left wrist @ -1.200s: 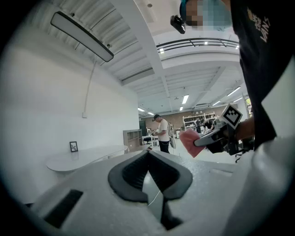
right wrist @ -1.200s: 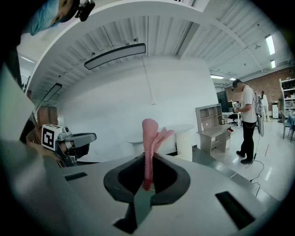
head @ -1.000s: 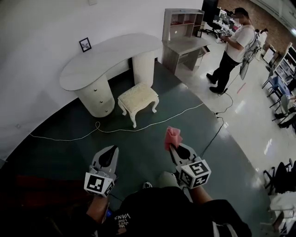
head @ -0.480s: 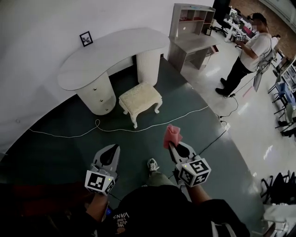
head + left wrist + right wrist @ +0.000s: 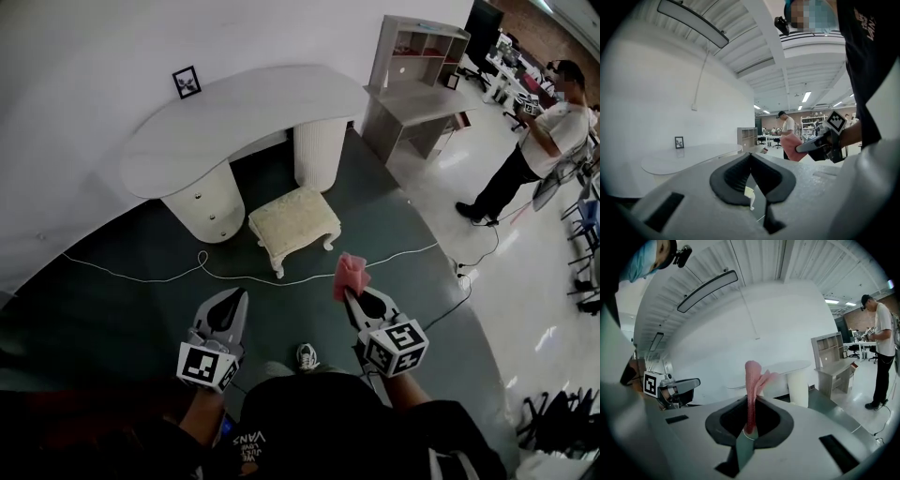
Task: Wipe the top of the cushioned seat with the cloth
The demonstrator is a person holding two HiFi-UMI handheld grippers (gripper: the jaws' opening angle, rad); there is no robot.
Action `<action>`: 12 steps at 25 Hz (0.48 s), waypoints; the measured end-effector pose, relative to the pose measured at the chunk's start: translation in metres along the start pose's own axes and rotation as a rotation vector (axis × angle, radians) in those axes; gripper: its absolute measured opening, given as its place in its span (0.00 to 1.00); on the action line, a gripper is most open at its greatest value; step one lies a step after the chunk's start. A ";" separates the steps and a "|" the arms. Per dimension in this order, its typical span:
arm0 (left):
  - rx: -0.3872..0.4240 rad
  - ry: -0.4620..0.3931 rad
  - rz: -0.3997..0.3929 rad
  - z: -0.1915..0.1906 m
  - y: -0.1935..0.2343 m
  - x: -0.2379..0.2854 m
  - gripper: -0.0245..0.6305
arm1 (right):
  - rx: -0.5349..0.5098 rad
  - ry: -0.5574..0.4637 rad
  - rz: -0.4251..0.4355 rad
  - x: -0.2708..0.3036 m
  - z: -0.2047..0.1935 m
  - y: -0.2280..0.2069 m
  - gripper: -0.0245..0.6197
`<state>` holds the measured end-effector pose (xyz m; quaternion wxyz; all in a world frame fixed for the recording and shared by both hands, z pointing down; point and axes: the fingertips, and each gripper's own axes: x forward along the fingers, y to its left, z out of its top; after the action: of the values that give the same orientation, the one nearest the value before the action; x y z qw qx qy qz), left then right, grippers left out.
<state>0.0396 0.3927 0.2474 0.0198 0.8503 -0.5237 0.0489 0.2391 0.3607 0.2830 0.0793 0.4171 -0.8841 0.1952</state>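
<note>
The cream cushioned seat (image 5: pixel 293 218), a small stool with curved legs, stands on the dark floor beside a white curved desk (image 5: pixel 239 116). My right gripper (image 5: pixel 348 292) is shut on a pink cloth (image 5: pixel 352 274), held in the air well short of the seat; the cloth (image 5: pixel 753 380) sticks up from between its jaws. My left gripper (image 5: pixel 237 294) is shut with nothing in it, level with the right one. In the left gripper view the jaws meet (image 5: pixel 751 157), and the right gripper's cloth (image 5: pixel 793 146) shows off to the right.
A white cable (image 5: pixel 234 275) runs across the floor in front of the seat. A grey shelf desk (image 5: pixel 418 86) stands at the back right. A person (image 5: pixel 536 153) stands on the light floor at the right. My own shoe (image 5: pixel 306 355) shows below.
The view has swung so the seat and desk sit further right and lower, a bit nearer. Both grippers keep their hold and place in the view. The standing person has drifted right.
</note>
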 end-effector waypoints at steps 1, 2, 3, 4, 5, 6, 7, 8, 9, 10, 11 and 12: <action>-0.010 -0.004 0.008 0.001 0.004 0.009 0.07 | -0.007 0.007 0.003 0.008 0.005 -0.007 0.08; -0.016 -0.003 0.012 0.003 0.007 0.017 0.07 | -0.004 0.011 0.003 0.016 0.011 -0.012 0.08; -0.019 0.002 0.014 0.003 0.011 0.024 0.07 | 0.005 0.012 0.004 0.024 0.016 -0.016 0.08; -0.020 0.008 0.017 0.002 0.015 0.030 0.07 | 0.011 0.015 0.005 0.032 0.018 -0.020 0.08; -0.021 0.014 0.019 0.000 0.020 0.035 0.07 | 0.012 0.022 0.006 0.039 0.017 -0.024 0.08; -0.023 0.019 0.020 -0.002 0.026 0.039 0.07 | 0.013 0.031 0.005 0.046 0.015 -0.028 0.08; -0.025 0.024 0.019 -0.003 0.031 0.043 0.07 | 0.016 0.038 0.003 0.053 0.013 -0.031 0.08; -0.026 0.028 0.017 -0.005 0.037 0.047 0.07 | 0.019 0.044 0.001 0.061 0.013 -0.032 0.08; -0.027 0.031 0.015 -0.006 0.044 0.052 0.06 | 0.021 0.048 -0.001 0.069 0.014 -0.034 0.08; -0.029 0.034 0.014 -0.008 0.051 0.058 0.07 | 0.023 0.052 -0.002 0.078 0.015 -0.036 0.08; -0.032 0.036 0.013 -0.010 0.058 0.064 0.07 | 0.026 0.057 -0.003 0.086 0.015 -0.039 0.08; -0.036 0.038 0.011 -0.011 0.064 0.071 0.07 | 0.029 0.062 -0.006 0.094 0.016 -0.041 0.08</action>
<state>0.0138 0.3015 0.2644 0.0448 0.8459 -0.5285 0.0559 0.2110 0.2635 0.3084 0.1011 0.4145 -0.8771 0.2205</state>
